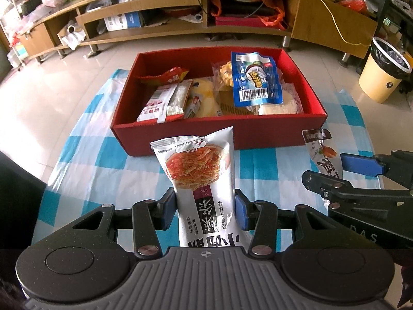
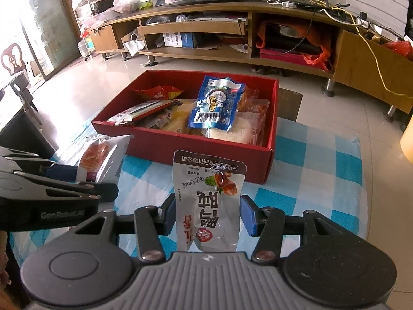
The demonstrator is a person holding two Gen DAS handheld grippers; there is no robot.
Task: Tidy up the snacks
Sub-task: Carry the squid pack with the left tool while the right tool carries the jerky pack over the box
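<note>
Blue-and-white checked cloth covers the table, glossy tile floor and a cluttered wooden TV stand beyond. Left gripper clamps a white noodle-picture packet; right gripper pinches a duck-meat pouch, both just short of the red box of snacks.
</note>
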